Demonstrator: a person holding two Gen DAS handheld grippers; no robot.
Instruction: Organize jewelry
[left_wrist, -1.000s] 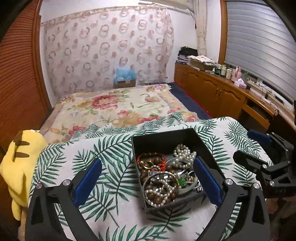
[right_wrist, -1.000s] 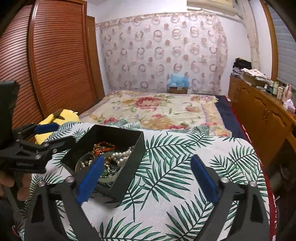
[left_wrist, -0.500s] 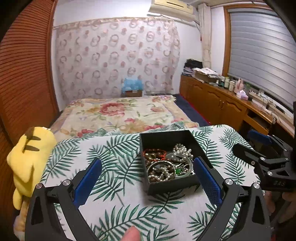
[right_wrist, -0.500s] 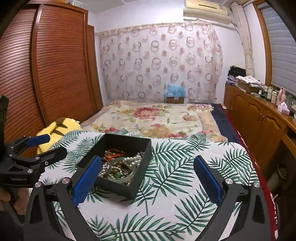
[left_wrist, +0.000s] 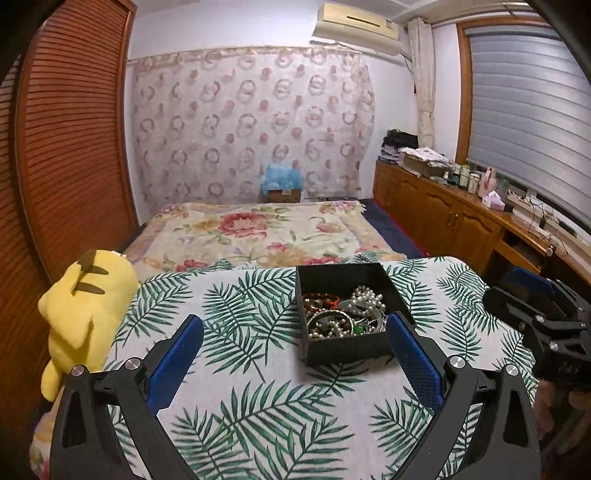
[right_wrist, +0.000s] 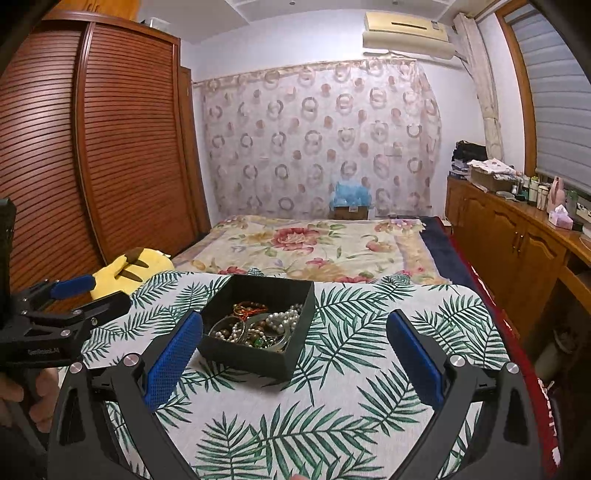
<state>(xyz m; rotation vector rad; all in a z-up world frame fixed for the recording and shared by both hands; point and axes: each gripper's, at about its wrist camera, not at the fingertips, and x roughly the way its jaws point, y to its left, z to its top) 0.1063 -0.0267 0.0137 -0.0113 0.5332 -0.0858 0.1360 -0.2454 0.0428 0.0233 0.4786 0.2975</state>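
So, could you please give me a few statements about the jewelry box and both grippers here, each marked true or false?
1. The black box holds tangled jewelry, pearl strands among it. True.
2. The left gripper grips a bracelet. False: it is open and empty.
3. The right gripper is open. True.
4. The box sits on bare wood. False: it sits on a leaf-print cloth.
5. A yellow plush toy lies beside the cloth. True.

— What does your left gripper (left_wrist: 293, 360) look like?
— Black angular frame, blue textured pads (left_wrist: 173, 363), silver screw heads on the arms.
— And your right gripper (right_wrist: 293, 360)?
— The same: black arms, blue pads (right_wrist: 415, 356), silver screws, small white lettering on its side; bare skin of your hand (left_wrist: 554, 410) grips the handle.
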